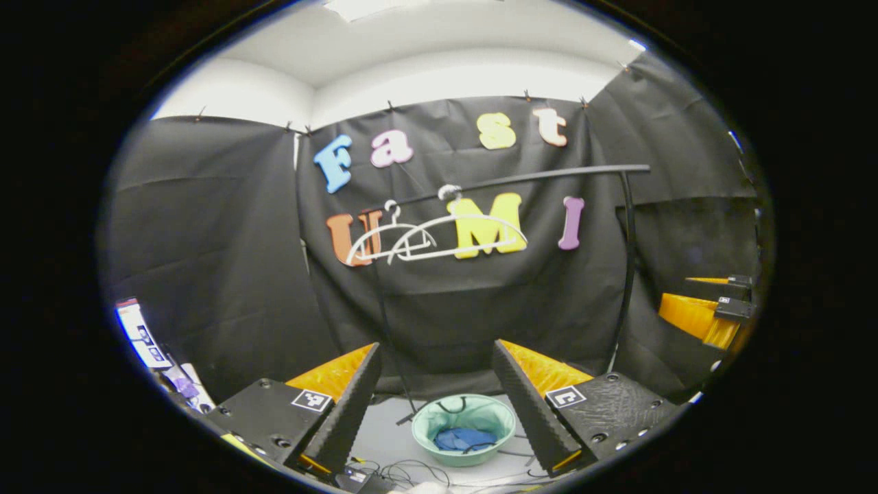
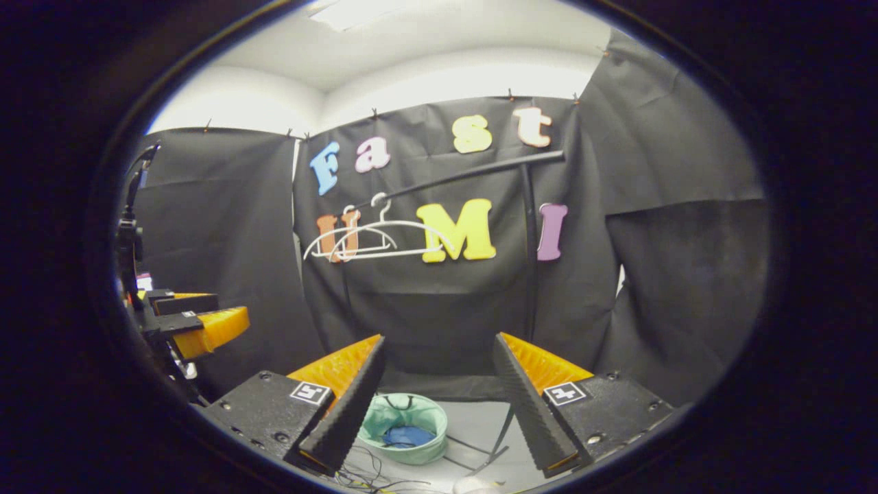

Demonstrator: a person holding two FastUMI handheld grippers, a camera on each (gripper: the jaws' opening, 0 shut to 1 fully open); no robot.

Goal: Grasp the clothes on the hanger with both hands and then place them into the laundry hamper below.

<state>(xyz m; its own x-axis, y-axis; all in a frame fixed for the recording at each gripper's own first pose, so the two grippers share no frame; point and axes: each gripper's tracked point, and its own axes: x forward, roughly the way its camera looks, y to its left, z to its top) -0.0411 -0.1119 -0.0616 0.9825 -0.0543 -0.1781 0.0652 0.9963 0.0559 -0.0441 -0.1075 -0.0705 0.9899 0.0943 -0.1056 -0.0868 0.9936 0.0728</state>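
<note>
Two bare white hangers (image 1: 439,237) hang from a black rail (image 1: 549,176) against the booth wall; in the right gripper view the hangers (image 2: 374,240) sit left of centre. On the floor below stands a pale green laundry hamper (image 1: 464,429) with blue clothes (image 1: 466,439) lying inside; the hamper (image 2: 405,429) and the blue clothes (image 2: 406,436) also show between the right fingers. My left gripper (image 1: 439,405) is open, high above the hamper, holding nothing. My right gripper (image 2: 439,405) is open too, with nothing between its fingers. Each gripper appears at the other view's edge (image 1: 713,309) (image 2: 185,319).
The rail's black upright (image 1: 627,274) stands right of the hangers. Loose cables (image 1: 405,473) trail over the pale floor near the hamper. Papers and small items (image 1: 147,343) lie at the far left. Black cloth walls close in on all sides.
</note>
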